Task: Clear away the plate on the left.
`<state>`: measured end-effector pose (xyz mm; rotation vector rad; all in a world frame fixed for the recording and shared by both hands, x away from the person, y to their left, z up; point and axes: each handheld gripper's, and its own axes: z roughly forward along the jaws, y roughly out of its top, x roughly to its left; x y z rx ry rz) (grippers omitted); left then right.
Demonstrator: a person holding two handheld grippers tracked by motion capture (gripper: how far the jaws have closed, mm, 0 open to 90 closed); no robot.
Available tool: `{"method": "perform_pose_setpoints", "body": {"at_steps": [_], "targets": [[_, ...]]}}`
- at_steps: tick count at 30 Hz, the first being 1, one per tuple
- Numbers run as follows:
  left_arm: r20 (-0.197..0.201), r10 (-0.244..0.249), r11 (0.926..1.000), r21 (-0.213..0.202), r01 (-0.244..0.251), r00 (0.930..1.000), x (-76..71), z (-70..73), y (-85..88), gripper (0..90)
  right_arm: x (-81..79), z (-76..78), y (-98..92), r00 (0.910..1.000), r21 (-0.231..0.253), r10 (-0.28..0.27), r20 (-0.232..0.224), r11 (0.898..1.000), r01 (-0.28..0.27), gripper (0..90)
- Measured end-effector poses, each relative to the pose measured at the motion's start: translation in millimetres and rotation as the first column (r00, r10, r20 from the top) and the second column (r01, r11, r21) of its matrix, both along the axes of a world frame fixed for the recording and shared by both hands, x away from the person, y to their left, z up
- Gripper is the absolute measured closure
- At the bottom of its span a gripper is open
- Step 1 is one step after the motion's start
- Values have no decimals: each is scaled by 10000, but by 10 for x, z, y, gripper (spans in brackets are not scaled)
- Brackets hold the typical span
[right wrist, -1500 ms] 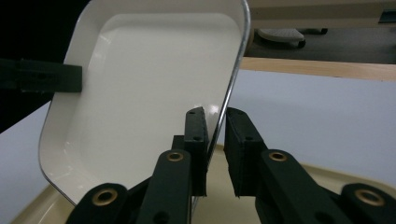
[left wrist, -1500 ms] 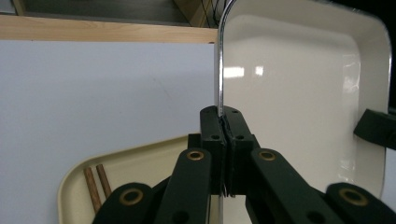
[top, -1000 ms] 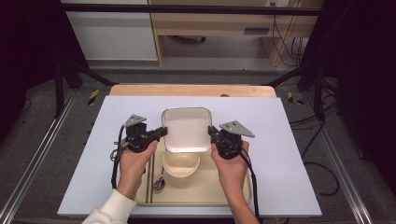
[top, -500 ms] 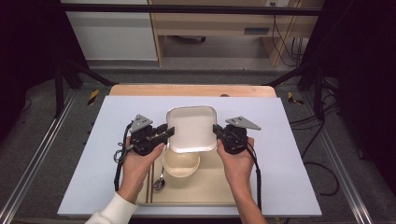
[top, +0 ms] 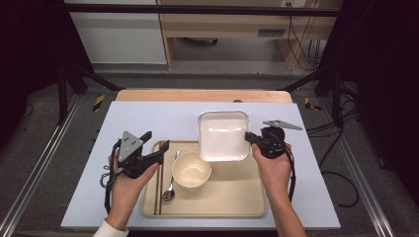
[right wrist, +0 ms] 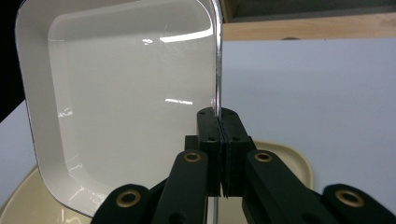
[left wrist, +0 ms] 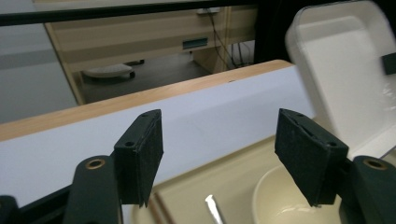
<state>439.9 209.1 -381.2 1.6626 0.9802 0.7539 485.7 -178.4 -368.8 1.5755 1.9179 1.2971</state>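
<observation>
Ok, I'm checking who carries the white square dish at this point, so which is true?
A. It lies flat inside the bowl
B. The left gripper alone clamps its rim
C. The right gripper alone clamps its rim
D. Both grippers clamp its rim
C: the right gripper is shut on the rim of the white square dish, while the left gripper has just been opening, with nothing between its jaws.

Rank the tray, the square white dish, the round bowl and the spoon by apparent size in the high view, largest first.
1. Beige tray.
2. Square white dish, held off the tray and so nearer the camera, which may enlarge it a little.
3. Round cream bowl.
4. Spoon, long but thin.
</observation>
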Motion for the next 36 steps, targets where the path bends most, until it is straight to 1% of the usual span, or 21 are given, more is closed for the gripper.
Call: {"method": "perform_pose_setpoints", "body": {"at_steps": [1, 4, 5, 6, 10, 11, 13, 14, 15, 17, 18, 20, 21, 23, 24, 27, 28, 31, 34, 35, 36], "targets": [[-15, 111, 9999, 9, -111, 9999, -18, -32, 58, 302, -2, -10, -35, 9998, 60, -16, -180, 10000, 17, 892], [98, 543, 9985, 92, -543, 9985, -93, -137, 236, 289, -6, -43, -155, 9987, 346, 139, -490, 9993, -122, 892], [95, 663, 9978, 33, -663, 9978, -115, -169, 299, 280, -9, -54, -192, 9978, 460, 133, -649, 9989, -103, 892], [146, 764, 9971, -20, -764, 9970, -142, -201, 357, 273, -9, -63, -231, 9971, 446, 147, -747, 9989, -114, 892], [167, 1045, 9941, 263, -1049, 9944, -222, -316, 540, 274, -32, -81, -357, 9926, 278, 164, -1203, 9995, -131, 892], [176, 1151, 9929, 273, -1155, 9932, -237, -345, 580, 274, -38, -85, -383, 9907, 239, 191, -1345, 9996, -160, 892], [203, 1323, 9910, 180, -1327, 9910, -262, -401, 650, 274, -53, -101, -432, 9889, 44, 217, -1471, 9998, -213, 892], [219, 1398, 9900, 147, -1401, 9899, -272, -422, 682, 274, -62, -110, -455, 9866, 17, 189, -1622, 9998, -189, 892], [209, 1448, 9891, 240, -1453, 9892, -281, -436, 712, 274, -69, -122, -479, 9859, -29, 190, -1660, 9998, -198, 892], [200, 1556, 9873, 282, -1561, 9876, -304, -464, 769, 273, -86, -150, -526, 9839, -51, 153, -1781, 9999, -165, 892], [189, 1640, 9861, 225, -1644, 9863, -318, -485, 795, 273, -96, -164, -546, 9823, -11, 159, -1867, 9999, -164, 892], [70, 1740, 9844, 248, -1741, 9847, -343, -531, 840, 272, -113, -200, -570, 9774, -67, 139, -2109, 9999, -156, 892], [54, 1798, 9832, 322, -1799, 9837, -355, -556, 858, 273, -120, -222, -577, 9747, -149, 146, -2228, 9997, -184, 892], [30, 1939, 9791, 618, -1937, 9810, -382, -594, 905, 273, -128, -268, -581, 9704, -242, 222, -2404, 9993, -288, 892], [74, 2045, 9767, 655, -2045, 9788, -398, -607, 936, 273, -134, -286, -580, 9681, -235, 262, -2494, 9992, -331, 892], [16, 2288, 9723, 489, -2286, 9735, -436, -642, 1039, 273, -148, -347, -566, 9620, -331, 327, -2710, 9985, -433, 892], [-14, 2347, 9709, 486, -2343, 9721, -444, -655, 1066, 273, -148, -373, -567, 9618, -420, 385, -2709, 9978, -518, 892], [-117, 2490, 9678, 410, -2484, 9684, -457, -685, 1115, 273, -154, -429, -551, 9559, -523, 425, -2905, 9968, -603, 892], [-128, 2470, 9681, 462, -2462, 9689, -462, -694, 1104, 274, -165, -484, -539, 9512, -567, 425, -3057, 9964, -627, 891], [-120, 2451, 9685, 475, -2442, 9694, -461, -695, 1094, 274, -168, -504, -537, 9493, -500, 436, -3113, 9968, -622, 891], [-118, 2422, 9691, 506, -2413, 9702, -461, -695, 1088, 274, -169, -530, -537, 9493, -477, 482, -3106, 9967, -662, 891]]}}
